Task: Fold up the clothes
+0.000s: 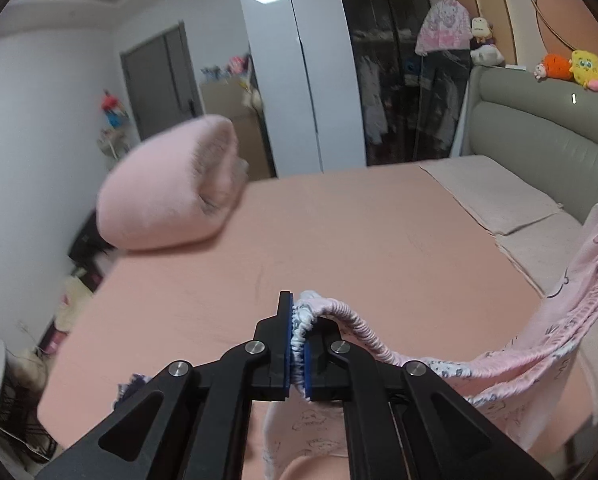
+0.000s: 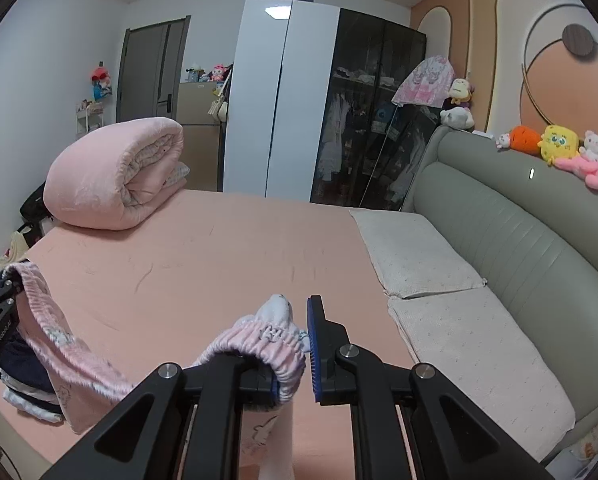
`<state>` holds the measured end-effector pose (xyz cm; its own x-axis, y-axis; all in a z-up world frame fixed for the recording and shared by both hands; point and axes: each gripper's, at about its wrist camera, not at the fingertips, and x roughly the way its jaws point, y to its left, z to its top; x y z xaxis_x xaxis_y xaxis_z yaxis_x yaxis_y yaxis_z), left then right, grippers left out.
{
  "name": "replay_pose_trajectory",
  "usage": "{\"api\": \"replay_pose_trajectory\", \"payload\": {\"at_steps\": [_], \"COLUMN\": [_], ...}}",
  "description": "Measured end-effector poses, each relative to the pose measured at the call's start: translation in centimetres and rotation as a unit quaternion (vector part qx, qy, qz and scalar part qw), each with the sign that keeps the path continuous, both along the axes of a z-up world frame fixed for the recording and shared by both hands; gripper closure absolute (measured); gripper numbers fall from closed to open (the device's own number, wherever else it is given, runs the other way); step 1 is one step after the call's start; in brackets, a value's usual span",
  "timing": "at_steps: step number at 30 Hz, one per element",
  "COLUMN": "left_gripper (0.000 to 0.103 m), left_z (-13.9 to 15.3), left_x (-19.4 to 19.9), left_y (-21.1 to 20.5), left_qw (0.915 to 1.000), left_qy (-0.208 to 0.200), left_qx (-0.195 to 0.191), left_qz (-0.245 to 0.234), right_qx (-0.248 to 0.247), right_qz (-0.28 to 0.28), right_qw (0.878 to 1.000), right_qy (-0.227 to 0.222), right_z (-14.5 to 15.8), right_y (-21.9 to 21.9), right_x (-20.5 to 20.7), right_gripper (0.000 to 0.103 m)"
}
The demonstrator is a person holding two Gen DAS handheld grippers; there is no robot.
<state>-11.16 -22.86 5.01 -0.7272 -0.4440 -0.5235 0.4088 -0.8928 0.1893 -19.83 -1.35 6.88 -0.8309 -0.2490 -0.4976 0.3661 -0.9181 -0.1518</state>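
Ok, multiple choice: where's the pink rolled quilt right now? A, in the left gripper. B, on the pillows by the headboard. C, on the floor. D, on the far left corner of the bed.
D: the quilt sits on the bed at its far left corner, away from the pillows; the left gripper is shut on the pink pants.

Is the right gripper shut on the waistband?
No, open: right gripper jaws stand apart; the waistband drapes over one jaw only.
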Motion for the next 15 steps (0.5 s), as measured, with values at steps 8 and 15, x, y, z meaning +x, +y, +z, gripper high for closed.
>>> {"api": "replay_pose_trajectory", "payload": {"at_steps": [8, 15], "left_gripper": [0.100, 0.100], "left_z": [1.7, 3.9], "left_x": [-3.4, -7.1], "left_y": [-1.4, -3.2], "left_qw": [0.9996, 0.9992], "left_qy": [-0.026, -0.031], "left_qx": [0.010, -0.005], "left_qz": [-0.001, 0.026], "right_qx": [-0.003, -0.033], "right_qz": [-0.004, -0.003], "right_qw": [1.000, 0.999], "right_qy": [-0.016, -0.018], "right_z": [1.5, 3.6], "right_y": [-1.6, -2.7], "right_x": [-3.2, -7.3], "right_gripper": [0.094, 0.094]}}
